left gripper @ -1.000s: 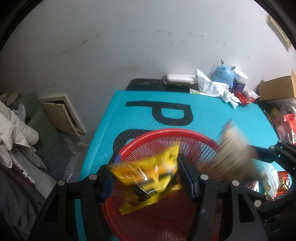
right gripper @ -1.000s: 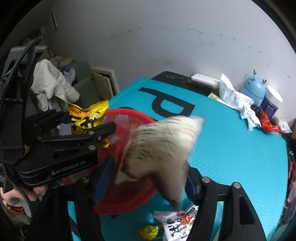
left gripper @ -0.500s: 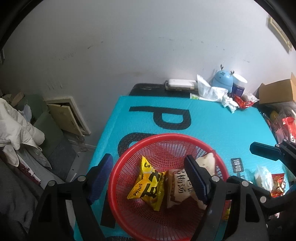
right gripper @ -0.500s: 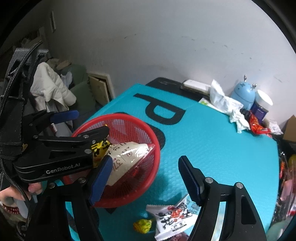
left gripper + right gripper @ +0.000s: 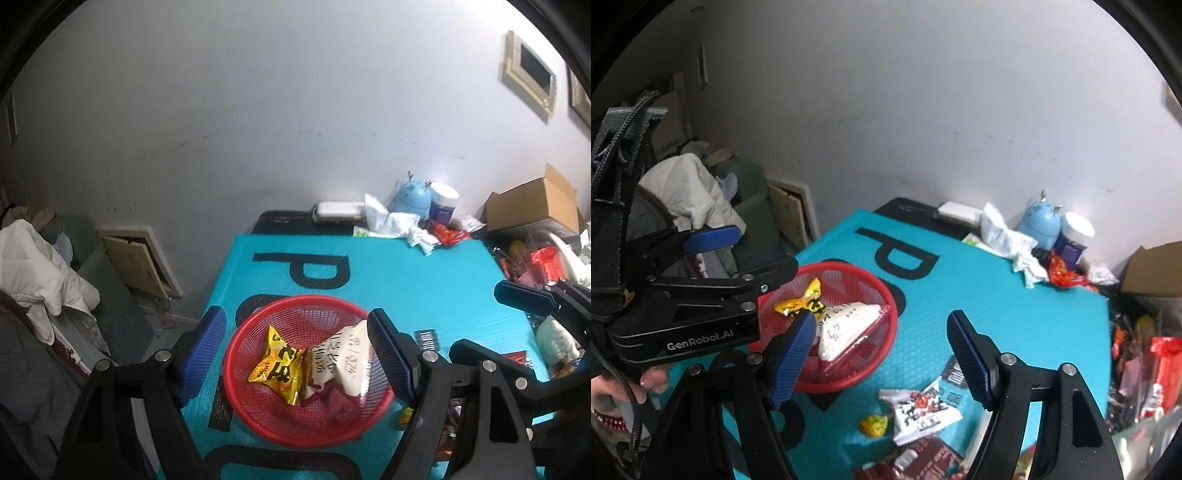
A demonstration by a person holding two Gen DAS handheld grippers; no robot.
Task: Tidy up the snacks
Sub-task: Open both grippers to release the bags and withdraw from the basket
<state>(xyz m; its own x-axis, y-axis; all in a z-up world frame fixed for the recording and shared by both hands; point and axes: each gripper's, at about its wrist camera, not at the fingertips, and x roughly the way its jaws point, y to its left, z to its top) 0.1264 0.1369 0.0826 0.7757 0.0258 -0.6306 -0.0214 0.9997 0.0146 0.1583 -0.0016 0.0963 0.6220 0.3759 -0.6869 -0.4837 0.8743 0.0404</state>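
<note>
A red mesh basket point(image 5: 273, 421) point(image 5: 882, 306) stands on the teal mat. In it lie a yellow snack bag point(image 5: 279, 367) point(image 5: 798, 302) and a white snack bag point(image 5: 343, 363) point(image 5: 846, 325). My left gripper point(image 5: 299, 354) is open and empty, held above the basket. My right gripper point(image 5: 882, 358) is open and empty, above the mat to the basket's right. Below it on the mat lie a white and red snack packet point(image 5: 923, 410), a small yellow candy point(image 5: 873, 424) and a dark brown packet point(image 5: 912, 461).
The teal mat point(image 5: 424, 280) covers a table against a white wall. At the back stand a blue toy point(image 5: 412, 195), a white jar point(image 5: 443, 203) and crumpled tissue point(image 5: 391, 221). A cardboard box point(image 5: 532, 203) and red packets sit at the right. Clothes pile at the left.
Both grippers opened and dropped their bags into the basket: the left the yellow bag, the right the white bag. Both grippers then rose and pulled back from the basket.
</note>
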